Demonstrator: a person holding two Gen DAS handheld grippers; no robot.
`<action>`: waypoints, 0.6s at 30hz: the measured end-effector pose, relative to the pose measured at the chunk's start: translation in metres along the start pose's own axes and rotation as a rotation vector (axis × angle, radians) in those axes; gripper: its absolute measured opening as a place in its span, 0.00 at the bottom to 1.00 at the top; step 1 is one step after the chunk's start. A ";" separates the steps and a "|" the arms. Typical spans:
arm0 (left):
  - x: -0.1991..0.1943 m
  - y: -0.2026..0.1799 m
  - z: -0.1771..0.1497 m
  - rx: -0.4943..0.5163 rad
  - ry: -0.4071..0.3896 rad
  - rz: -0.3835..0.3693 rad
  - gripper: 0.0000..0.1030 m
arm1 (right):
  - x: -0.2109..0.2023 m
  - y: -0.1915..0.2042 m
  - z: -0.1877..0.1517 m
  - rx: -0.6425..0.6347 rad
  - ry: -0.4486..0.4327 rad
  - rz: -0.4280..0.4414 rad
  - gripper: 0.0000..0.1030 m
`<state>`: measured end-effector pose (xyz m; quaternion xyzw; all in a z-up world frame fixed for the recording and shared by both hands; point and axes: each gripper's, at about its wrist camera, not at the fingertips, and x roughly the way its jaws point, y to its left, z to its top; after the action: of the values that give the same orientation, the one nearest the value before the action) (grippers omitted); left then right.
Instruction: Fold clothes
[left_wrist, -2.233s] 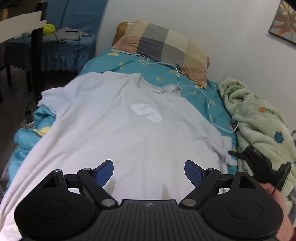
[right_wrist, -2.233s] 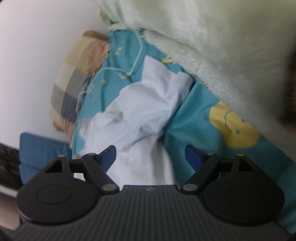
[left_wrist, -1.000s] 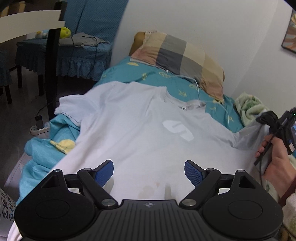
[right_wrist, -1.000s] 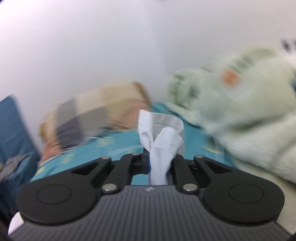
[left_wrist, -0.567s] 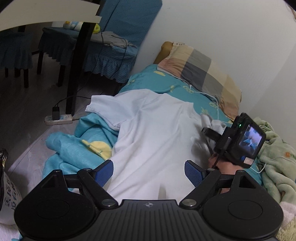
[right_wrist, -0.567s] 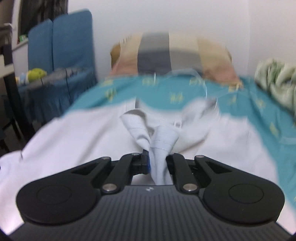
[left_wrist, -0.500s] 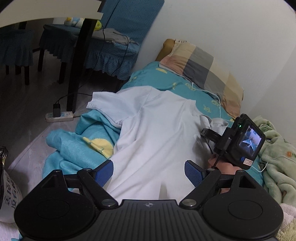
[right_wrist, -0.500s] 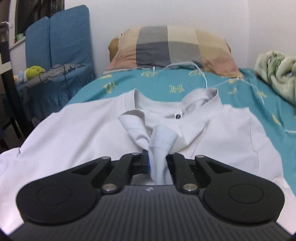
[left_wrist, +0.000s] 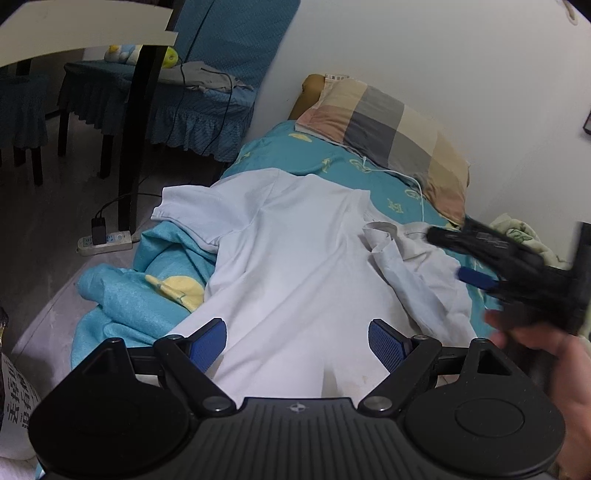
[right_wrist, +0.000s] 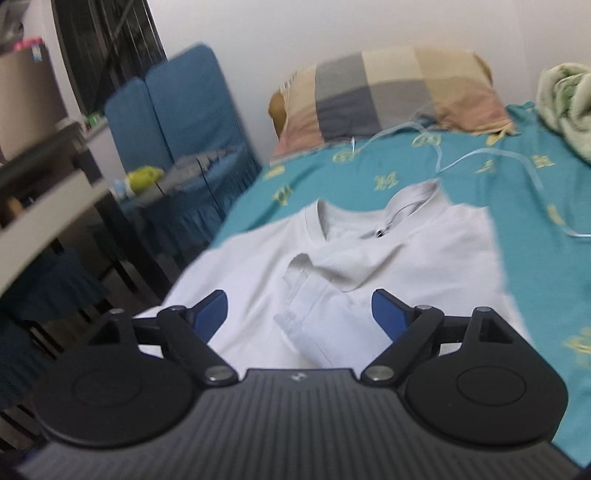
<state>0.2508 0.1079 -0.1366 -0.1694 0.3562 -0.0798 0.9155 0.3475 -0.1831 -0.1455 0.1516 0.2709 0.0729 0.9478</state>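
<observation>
Right tool (right_wrist: 299, 308) spread wide, empty, above sleeve (right_wrist: 314, 317) laid inward over white T-shirt (left_wrist: 295, 266) on bed (right_wrist: 535, 236), likely a side fold; left tool (left_wrist: 297, 339) likewise wide, empty.

white wall (left_wrist: 424, 55), blue chair (left_wrist: 221, 55), grey floor (left_wrist: 55, 214)

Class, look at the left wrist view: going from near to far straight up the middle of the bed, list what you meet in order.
Left gripper, open → white T-shirt spread flat → teal bedsheet → checked pillow → white wall.
</observation>
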 end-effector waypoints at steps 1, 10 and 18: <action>-0.002 -0.003 -0.001 0.008 0.000 -0.003 0.83 | -0.023 -0.002 0.000 0.005 -0.008 0.003 0.84; -0.033 -0.041 -0.027 0.093 0.023 -0.083 0.83 | -0.173 -0.039 -0.036 0.098 0.003 -0.068 0.84; -0.061 -0.083 -0.054 0.142 0.057 -0.152 0.83 | -0.256 -0.073 -0.071 0.189 0.021 -0.116 0.84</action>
<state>0.1670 0.0333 -0.1056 -0.1283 0.3617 -0.1788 0.9059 0.0980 -0.2911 -0.1008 0.2237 0.2947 -0.0063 0.9290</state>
